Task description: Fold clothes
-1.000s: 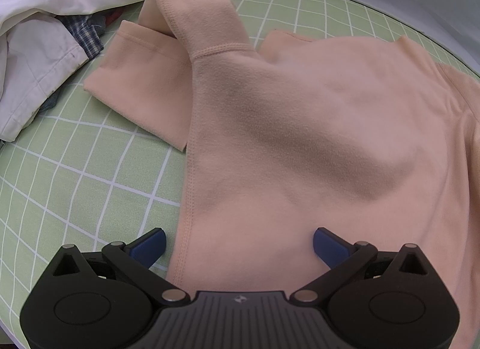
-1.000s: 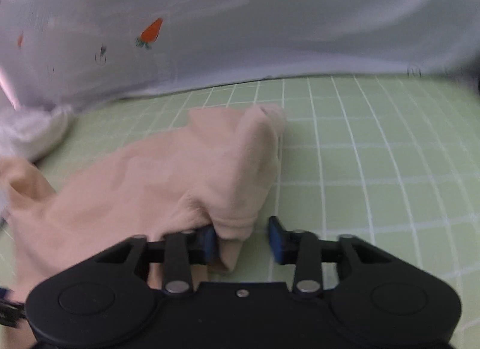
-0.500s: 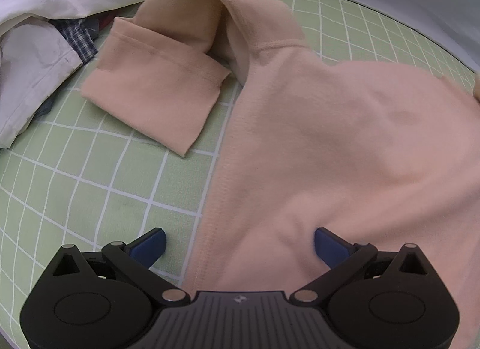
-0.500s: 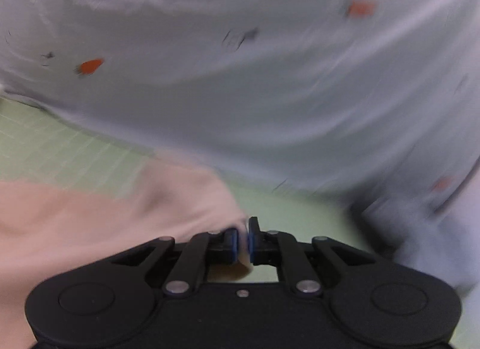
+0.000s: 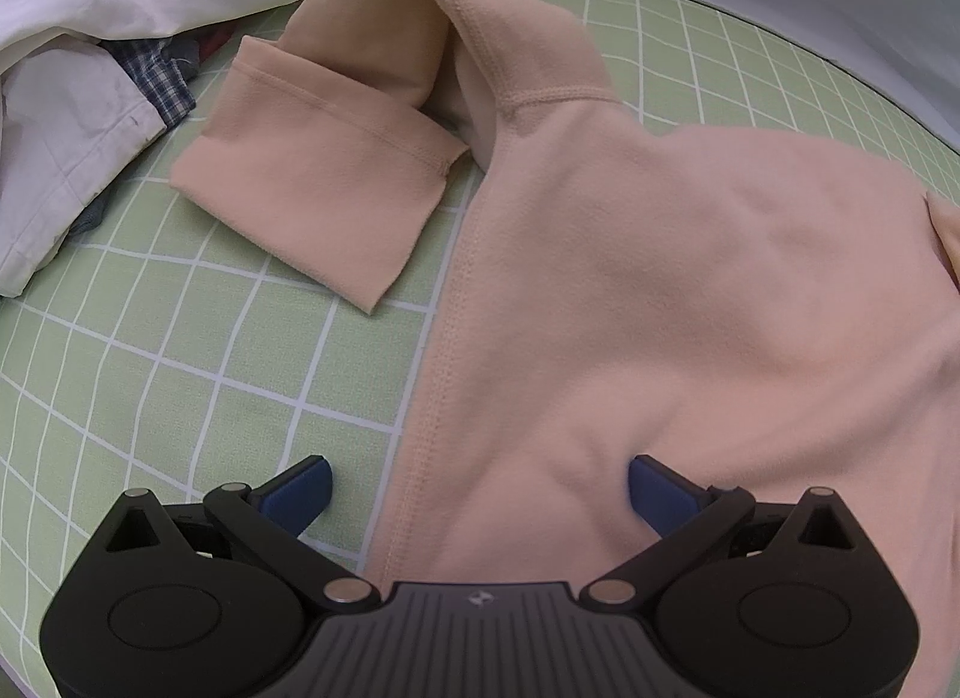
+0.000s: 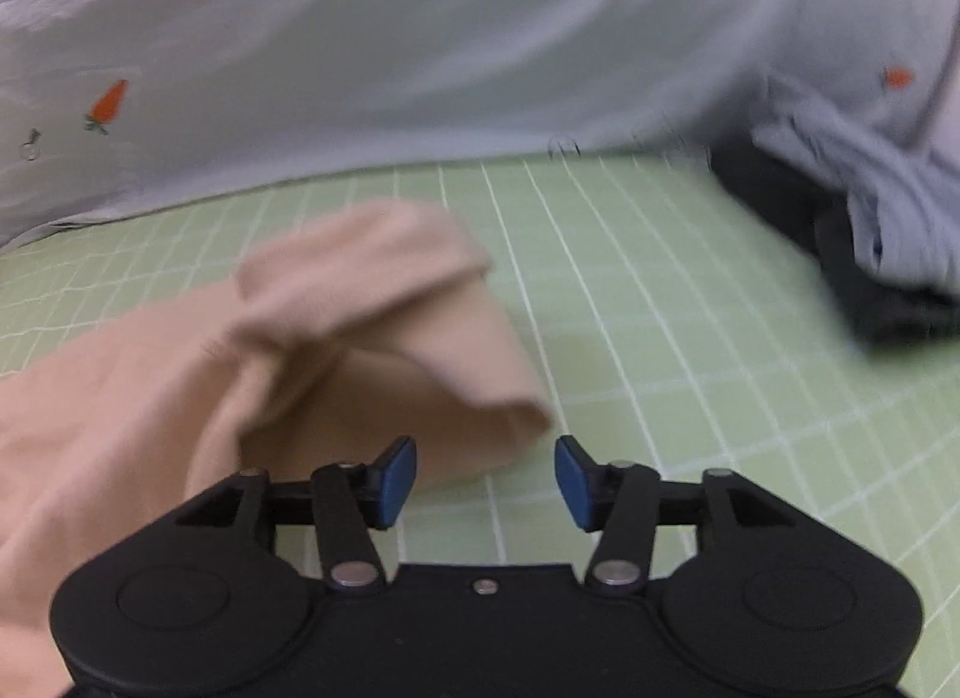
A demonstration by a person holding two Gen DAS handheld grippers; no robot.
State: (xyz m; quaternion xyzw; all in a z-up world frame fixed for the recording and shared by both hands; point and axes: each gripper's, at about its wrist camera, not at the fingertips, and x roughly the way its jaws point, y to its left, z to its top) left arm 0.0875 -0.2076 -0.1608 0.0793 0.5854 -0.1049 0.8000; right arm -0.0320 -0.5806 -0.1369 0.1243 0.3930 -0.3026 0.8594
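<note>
Peach fleece top (image 5: 660,308) spread on green grid sheet (image 5: 150,368), hem between left gripper (image 5: 480,494) fingers, spread wide, unclamped. Right gripper (image 6: 485,473) jaws opening, sleeve (image 6: 390,338) just ahead, let go. White laundry pile (image 5: 90,68) further left.

Bedroom: checked bedsheet (image 5: 150,374), carrot-print bedding (image 6: 420,50)

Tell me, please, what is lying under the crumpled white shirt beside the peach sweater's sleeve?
A blue checked cloth pokes out from beneath the white shirt, with a dark reddish scrap beside it. Anything deeper is covered by the shirt.
</note>
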